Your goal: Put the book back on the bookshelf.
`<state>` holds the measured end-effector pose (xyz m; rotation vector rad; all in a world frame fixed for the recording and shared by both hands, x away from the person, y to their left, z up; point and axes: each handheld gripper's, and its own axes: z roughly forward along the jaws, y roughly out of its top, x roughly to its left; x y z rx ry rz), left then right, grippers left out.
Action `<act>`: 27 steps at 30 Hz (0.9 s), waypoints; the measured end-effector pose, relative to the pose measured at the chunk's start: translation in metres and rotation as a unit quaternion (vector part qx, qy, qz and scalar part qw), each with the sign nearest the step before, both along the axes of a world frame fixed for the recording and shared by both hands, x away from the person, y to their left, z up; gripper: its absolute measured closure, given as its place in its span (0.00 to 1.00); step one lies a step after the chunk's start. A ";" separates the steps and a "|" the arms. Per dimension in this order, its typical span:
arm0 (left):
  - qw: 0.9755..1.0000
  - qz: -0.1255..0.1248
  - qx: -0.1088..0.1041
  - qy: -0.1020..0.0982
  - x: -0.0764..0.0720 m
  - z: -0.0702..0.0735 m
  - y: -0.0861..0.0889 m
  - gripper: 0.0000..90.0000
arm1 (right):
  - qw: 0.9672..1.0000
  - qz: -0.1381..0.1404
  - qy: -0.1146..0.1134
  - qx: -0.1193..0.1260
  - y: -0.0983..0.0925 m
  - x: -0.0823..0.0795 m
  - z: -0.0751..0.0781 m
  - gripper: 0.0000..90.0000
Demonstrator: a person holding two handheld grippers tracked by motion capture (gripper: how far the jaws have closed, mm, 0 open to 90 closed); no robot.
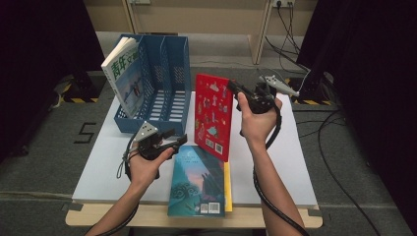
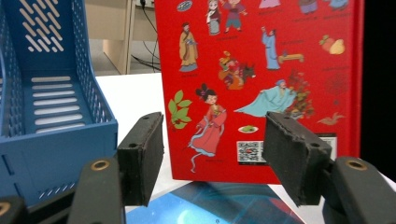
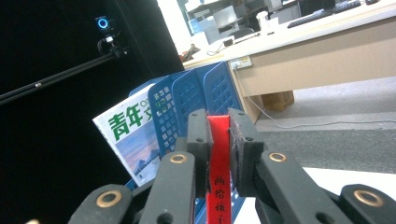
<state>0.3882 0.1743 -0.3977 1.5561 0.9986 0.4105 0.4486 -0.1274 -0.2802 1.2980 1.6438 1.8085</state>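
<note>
A red picture book point(image 1: 213, 115) stands upright on the white table point(image 1: 287, 162), right of the blue file rack point(image 1: 164, 83). My right gripper point(image 1: 232, 87) is shut on its top edge near the spine. In the right gripper view the red book point(image 3: 218, 179) sits pinched between the two pads of the right gripper point(image 3: 218, 128). A teal book point(image 1: 199, 182) lies flat near the front edge. My left gripper point(image 1: 176, 137) hovers open at that book's far left corner. In the left gripper view the left gripper point(image 2: 215, 156) has nothing between its pads, and the red book point(image 2: 261, 70) stands just beyond them.
A white and green magazine point(image 1: 125, 78) leans in the rack's left slot; the other two slots hold nothing. A yellow book point(image 1: 227, 189) peeks out from under the teal one. Cables point(image 1: 339, 162) run over the floor at the right, and dark curtains flank the table.
</note>
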 end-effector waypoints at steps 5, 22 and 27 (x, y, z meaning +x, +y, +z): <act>1.000 0.001 0.002 -0.004 0.000 0.002 -0.002 0.41 | 1.000 0.002 0.001 -0.004 0.005 0.000 -0.004 0.90; 1.000 0.003 0.007 -0.004 0.002 0.001 -0.001 0.41 | 0.999 -0.023 -0.023 -0.016 0.011 0.004 -0.001 0.90; 1.000 0.003 0.010 -0.006 0.003 0.001 -0.003 0.41 | 0.999 -0.037 -0.026 -0.021 0.018 0.011 -0.003 0.90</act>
